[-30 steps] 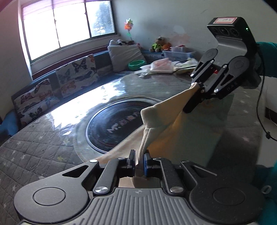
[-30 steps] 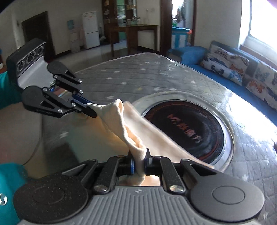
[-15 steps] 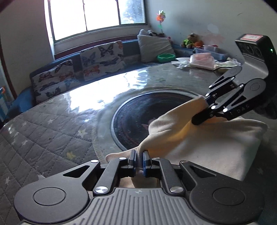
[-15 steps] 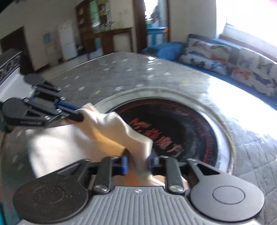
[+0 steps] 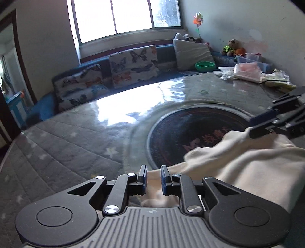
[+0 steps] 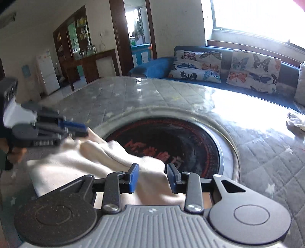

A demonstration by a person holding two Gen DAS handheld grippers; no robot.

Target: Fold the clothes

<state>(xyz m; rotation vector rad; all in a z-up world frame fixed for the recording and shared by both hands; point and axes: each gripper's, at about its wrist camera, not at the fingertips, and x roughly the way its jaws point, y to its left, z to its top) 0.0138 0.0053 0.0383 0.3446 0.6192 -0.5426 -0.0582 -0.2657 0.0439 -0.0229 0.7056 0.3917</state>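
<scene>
Cream fabric is what you've got between both sets of jaws right now: the cloth (image 5: 246, 167) lies folded on the quilted grey table (image 5: 76, 137), with its far edge draped over the rim of the dark round plate (image 5: 190, 129) set in the middle of the table. Your left gripper (image 5: 153, 179) has just been opening its jaws; there's a narrow gap between the blue pads, and a bit of the cloth sits in that gap, but the pads don't look like they're pressing on it. Most of the cloth spreads off to the right of those jaws, bunched into a soft ridge. Your right gripper (image 6: 152, 178) has also just been opening, and wider: a lump of cloth (image 6: 106, 158) pokes up between the pads with clear space on either side, so it's loose in there, not pinched. From the right wrist view the cloth runs off to the left of the jaws, toward your other gripper, which is blurred in that shot, so you can't read much from it. Beyond the jaws, past the far side of the table, there's a blue sofa (image 6: 286, 76) with butterfly cushions (image 6: 196, 64) under a bright window (image 5: 124, 17). A pile of stuff (image 5: 247, 72) sits on the table's far right corner in the left wrist view.
</scene>
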